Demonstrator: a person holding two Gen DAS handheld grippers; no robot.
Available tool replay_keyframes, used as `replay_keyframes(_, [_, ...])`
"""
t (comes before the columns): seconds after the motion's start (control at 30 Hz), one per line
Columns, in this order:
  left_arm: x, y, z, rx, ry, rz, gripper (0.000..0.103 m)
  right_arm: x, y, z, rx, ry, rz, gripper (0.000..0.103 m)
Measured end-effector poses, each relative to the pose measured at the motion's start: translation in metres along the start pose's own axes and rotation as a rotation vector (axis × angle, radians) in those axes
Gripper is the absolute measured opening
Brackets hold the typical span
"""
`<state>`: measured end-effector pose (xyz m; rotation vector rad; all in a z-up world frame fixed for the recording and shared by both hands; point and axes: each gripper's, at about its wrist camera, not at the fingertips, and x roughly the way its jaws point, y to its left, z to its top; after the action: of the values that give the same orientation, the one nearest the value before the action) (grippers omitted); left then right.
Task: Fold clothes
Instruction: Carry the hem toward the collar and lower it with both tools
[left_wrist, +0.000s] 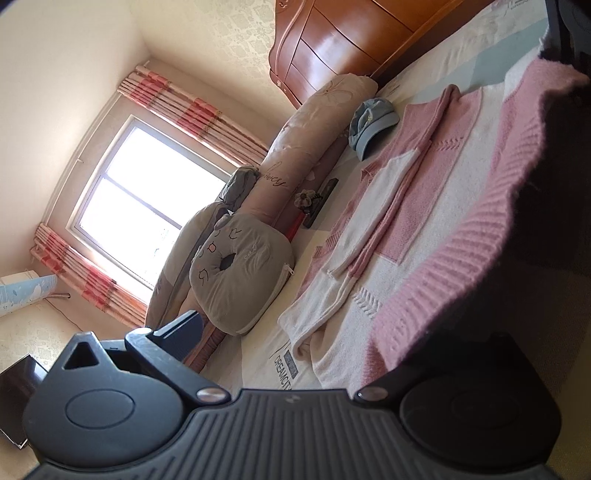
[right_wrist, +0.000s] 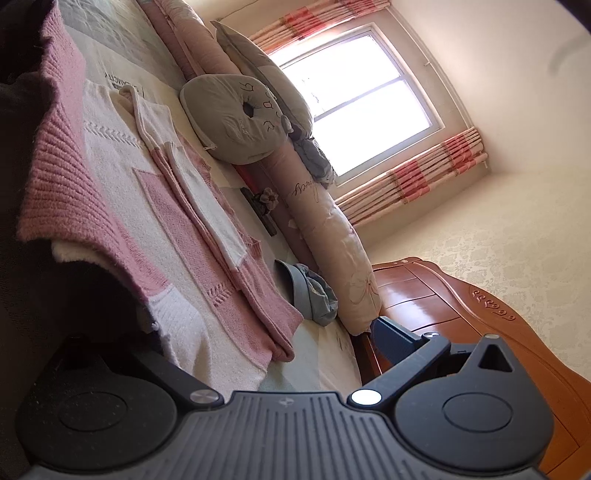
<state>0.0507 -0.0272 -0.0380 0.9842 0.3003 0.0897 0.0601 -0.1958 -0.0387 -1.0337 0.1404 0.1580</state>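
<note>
Your bed (left_wrist: 436, 70) carries the pink-and-white sweater (left_wrist: 413, 206), spread flat across its middle. Your left claw (left_wrist: 436, 325) grips the ribbed hem (left_wrist: 461, 258) at 3 o'clock; your right claw (right_wrist: 122, 314) grips it at 9 o'clock. A blue cap (left_wrist: 371, 125) lies beside the sweater.

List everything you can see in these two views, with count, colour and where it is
Sweater: one, pink and white, flat on bed, ribbed hem lifted.
Cap: one, blue, beside sweater's far end.
Cat cushion: one, grey, against bolster.
Bolster: one, pinkish-beige, along bed's far edge.
Headboard: one, reddish wood.
Curtains: pink-striped, flanking window.
Left gripper: one, black, at the raised hem, grip unclear.
Right gripper: one, black, same hem, grip unclear.
</note>
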Motion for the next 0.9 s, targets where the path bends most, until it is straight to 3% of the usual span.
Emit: replay_keyframes(0.9, [0.136,0.040,0.040,-0.061,0.003,0.073,0.103,0.129,-0.029,0.036,-0.025,-0.015,-0.086,0.103])
